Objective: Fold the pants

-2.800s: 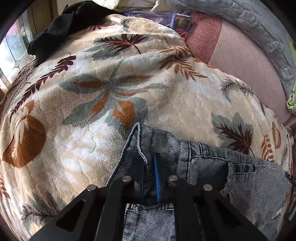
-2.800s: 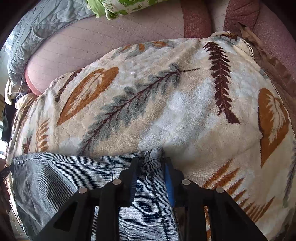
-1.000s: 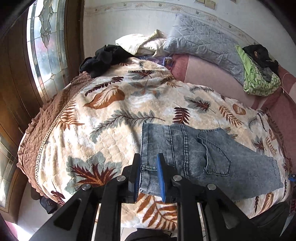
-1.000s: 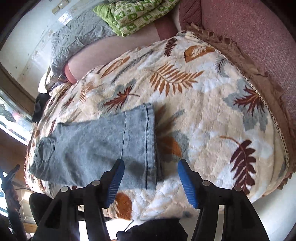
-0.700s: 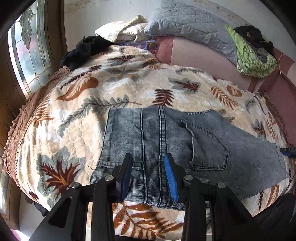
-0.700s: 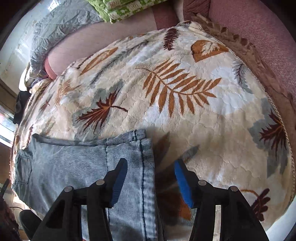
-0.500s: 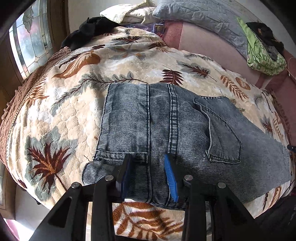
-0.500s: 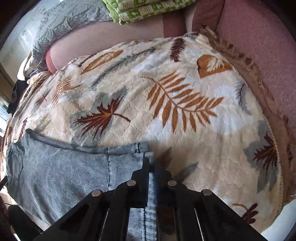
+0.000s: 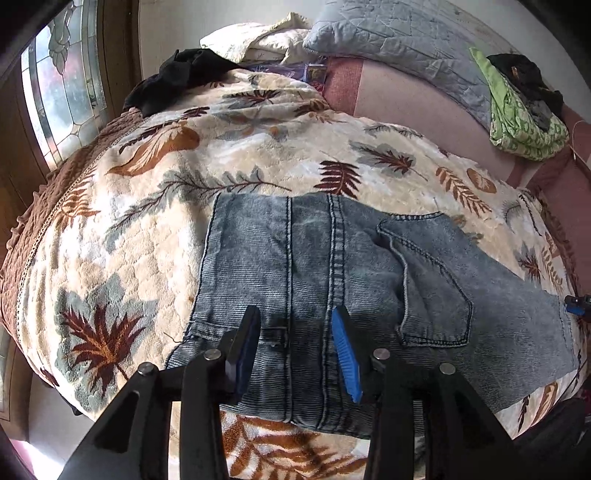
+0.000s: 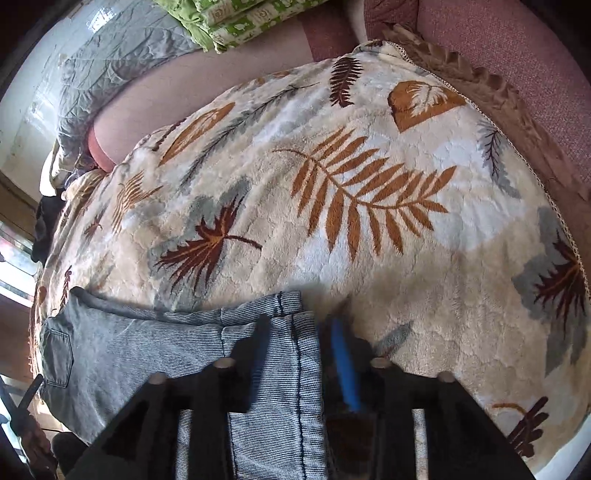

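Grey-blue denim pants [image 9: 332, 266] lay folded lengthwise and flat on the leaf-printed blanket [image 9: 155, 236] near its front edge. No container showed in either view. The left gripper [image 9: 295, 325] hung over the waistband end, its jaws opening with denim between the blue pads but not pinched. The right gripper [image 10: 301, 332] was over the hem end [image 10: 291, 306], its jaws opening too, with the hem's edge between the blurred fingers and not clamped. A grey pillow [image 9: 399, 33] and green cloth [image 9: 524, 122] lay behind.
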Demonstrator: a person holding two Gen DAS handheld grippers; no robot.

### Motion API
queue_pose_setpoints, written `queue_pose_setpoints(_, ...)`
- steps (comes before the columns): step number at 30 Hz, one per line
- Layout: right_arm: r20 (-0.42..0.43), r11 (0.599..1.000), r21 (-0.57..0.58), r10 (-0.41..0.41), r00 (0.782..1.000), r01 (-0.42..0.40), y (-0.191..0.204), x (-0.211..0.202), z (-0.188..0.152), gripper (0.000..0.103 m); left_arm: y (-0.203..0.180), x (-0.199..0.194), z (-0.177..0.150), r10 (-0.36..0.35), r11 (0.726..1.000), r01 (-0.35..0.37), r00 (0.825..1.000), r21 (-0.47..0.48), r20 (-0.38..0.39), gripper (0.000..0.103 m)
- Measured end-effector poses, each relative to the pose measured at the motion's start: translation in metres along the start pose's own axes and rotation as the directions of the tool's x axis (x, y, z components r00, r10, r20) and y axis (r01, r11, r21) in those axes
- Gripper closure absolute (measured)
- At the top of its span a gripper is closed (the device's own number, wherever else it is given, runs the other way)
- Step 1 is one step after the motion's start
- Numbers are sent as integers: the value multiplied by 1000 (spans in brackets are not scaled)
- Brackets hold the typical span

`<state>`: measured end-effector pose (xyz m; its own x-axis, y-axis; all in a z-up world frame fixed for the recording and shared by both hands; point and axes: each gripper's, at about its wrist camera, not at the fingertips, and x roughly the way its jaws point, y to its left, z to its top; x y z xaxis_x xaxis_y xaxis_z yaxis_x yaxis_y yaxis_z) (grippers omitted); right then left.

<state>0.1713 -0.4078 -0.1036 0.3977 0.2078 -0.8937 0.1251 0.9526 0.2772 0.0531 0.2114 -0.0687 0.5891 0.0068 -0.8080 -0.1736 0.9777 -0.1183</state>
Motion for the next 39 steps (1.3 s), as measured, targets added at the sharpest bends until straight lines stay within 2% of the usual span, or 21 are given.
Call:
queue_pose_setpoints(2, 4, 1000, 9, 18, 1000, -18, 1, -1, -1, 36, -6, -5, 2, -15, 1000, 15, 999, 2, 28, 39)
queue_pose_setpoints(4, -10, 1000, 9, 29, 1000, -29, 2, 2, -2, 42, -10, 2, 1, 10, 1000, -11, 1000, 24, 17, 39)
queue_pose_setpoints(5, -26, 1000, -5, 22, 999, -22, 4, 5, -2, 72, -11, 9, 0, 31, 999, -31, 1000, 29, -4, 39)
queue_pose_setpoints(6, -40, 1000, -26, -4, 999, 3, 7, 8, -4, 86, -10, 17, -3, 37, 999, -36, 999, 26, -28, 39)
queue_pose_setpoints(8, -34, 998, -62, -34, 999, 31, 12, 6, -5, 89, -5, 30, -9, 32, 999, -32, 997, -1, -68, 39)
queue_pose_setpoints(10, -5, 993, -105, -56, 998, 55, 21, -3, -6, 91, 0, 29, -8, 18, 999, -20, 998, -32, -60, 39)
queue_pose_setpoints(15, 150, 975, -178, -106, 983, 132, 42, -35, 4, 91, 5, 30, -8, 14, 998, -18, 998, -57, -65, 39)
queue_pose_setpoints(19, 5, 971, -176, -163, 987, 161, 33, 17, 1, 86, 1, 32, -7, 35, 999, -38, 997, -37, -69, 39)
queue_pose_setpoints(20, -24, 975, -164, -155, 988, 149, 28, 27, -3, 84, 1, 32, -7, 38, 999, -40, 997, -35, -69, 39)
queue_pose_setpoints(23, 70, 988, -96, -112, 991, 118, 23, 1, -10, 69, 1, 30, -8, 37, 999, -39, 997, -27, -64, 39)
queue_pose_setpoints(25, 136, 991, -75, -97, 986, 107, 25, -28, -16, 67, 1, 28, -7, 36, 999, -38, 998, -33, -59, 39)
queue_pose_setpoints(27, 156, 996, -83, -15, 988, 28, 32, -54, -28, 67, 0, 23, -6, 35, 999, -36, 999, -36, -38, 39)
queue_pose_setpoints(28, 143, 996, -77, 49, 989, -38, 36, -64, -37, 66, -2, 19, -6, 33, 999, -33, 999, -33, -28, 39)
queue_pose_setpoints(30, 82, 982, -68, 179, 980, -174, 43, -70, -57, 52, -8, 10, -6, 20, 999, -21, 1000, -27, -2, 39)
queue_pose_setpoints(32, -20, 966, -41, 256, 967, -256, 45, -54, -80, 41, -16, 4, -6, -8, 1000, 8, 1000, -6, 14, 38)
queue_pose_setpoints(33, -74, 968, -24, 248, 966, -250, 41, -39, -89, 41, -21, 5, -7, -13, 1000, 13, 1000, 11, 13, 38)
queue_pose_setpoints(34, -111, 981, -12, 191, 975, -194, 33, -22, -97, 41, -25, 9, -8, 5, 999, -4, 1000, 32, -2, 36)
queue_pose_setpoints(35, -127, 986, 20, 165, 978, -163, 23, -10, -102, 48, -28, 18, -11, 52, 997, -50, 998, 59, -37, 32)
queue_pose_setpoints(36, -107, 980, 78, 191, 976, -184, 15, -11, -102, 50, -29, 32, -15, 111, 991, -103, 990, 89, -89, 31)
queue_pose_setpoints(37, -91, 976, 104, 200, 976, -190, 14, -18, -99, 50, -27, 39, -16, 127, 989, -117, 984, 88, -127, 29)
queue_pose_setpoints(39, -68, 990, 40, 135, 989, -132, 29, -32, -91, 50, -27, 30, -11, 134, 990, -128, 986, 67, -100, 28)
